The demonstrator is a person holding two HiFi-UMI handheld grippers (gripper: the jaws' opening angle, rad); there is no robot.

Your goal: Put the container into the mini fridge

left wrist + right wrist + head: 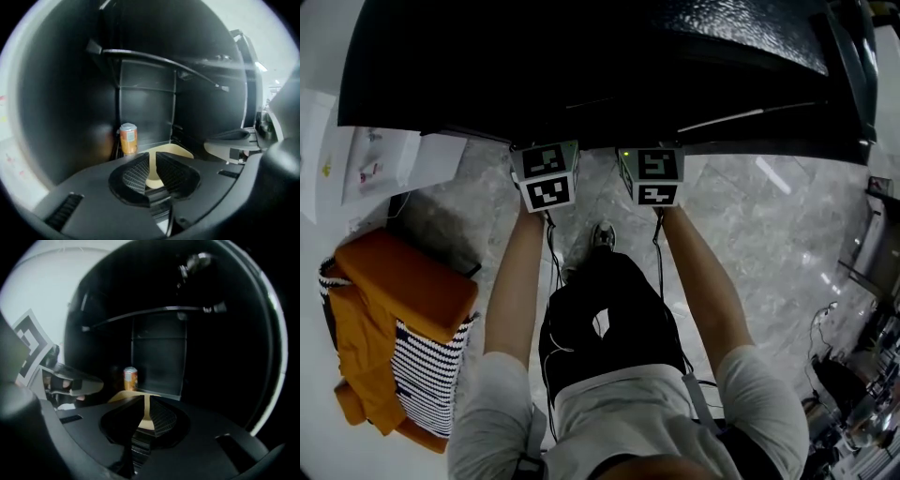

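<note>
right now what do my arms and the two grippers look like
The black plastic left gripper and right gripper each have two jaws with cross-hatched pads and carry a white cube with black square markers. A thin black cable trails back from each. Short light grey sleeves cover the upper arms.

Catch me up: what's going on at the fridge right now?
A person stands at the open mini fridge with a gripper in each hand, both aimed inside. The left gripper and the right gripper each have their fingers closed on the near edge of a beige container, low in the fridge. An orange can stands at the back. I can't tell whether the container is set down yet.
</note>
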